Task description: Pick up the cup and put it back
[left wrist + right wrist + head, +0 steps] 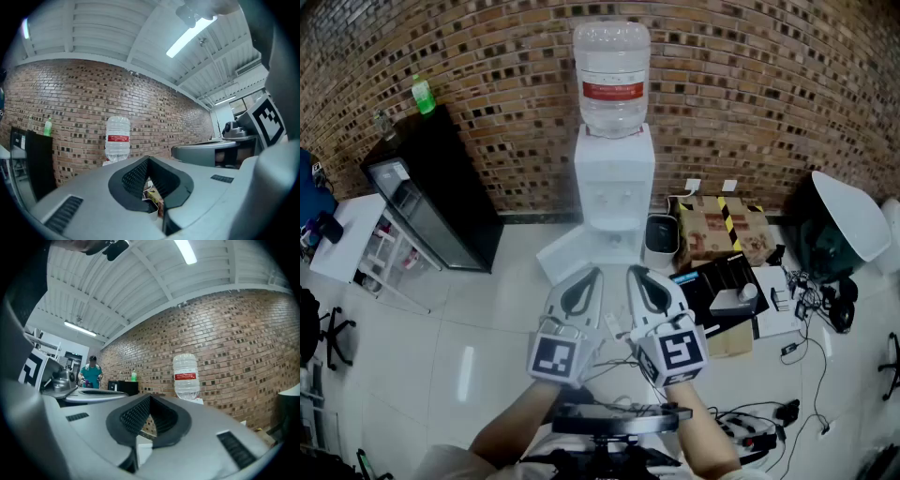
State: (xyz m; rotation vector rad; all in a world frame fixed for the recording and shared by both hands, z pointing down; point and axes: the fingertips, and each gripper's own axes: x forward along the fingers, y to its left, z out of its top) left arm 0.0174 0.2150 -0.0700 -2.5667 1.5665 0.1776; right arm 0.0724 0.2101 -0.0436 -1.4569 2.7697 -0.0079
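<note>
Both grippers are held side by side over the white floor, pointing at the water dispenser (613,187). My left gripper (596,272) has its jaws together with nothing between them; its own view shows the tips meeting (149,160). My right gripper (632,272) is shut and empty too, as its own view shows (150,397). A small white round thing that may be a cup (748,292) sits on a grey box to the right, apart from both grippers. I cannot make out a cup at the dispenser's taps.
The dispenser's bottle (117,138) (186,376) stands against the brick wall. A black cabinet (431,187) with a green bottle (423,96) is at the left. A cardboard box (722,230), a white bin (661,241) and cables (787,412) lie right. A person (92,373) stands far off.
</note>
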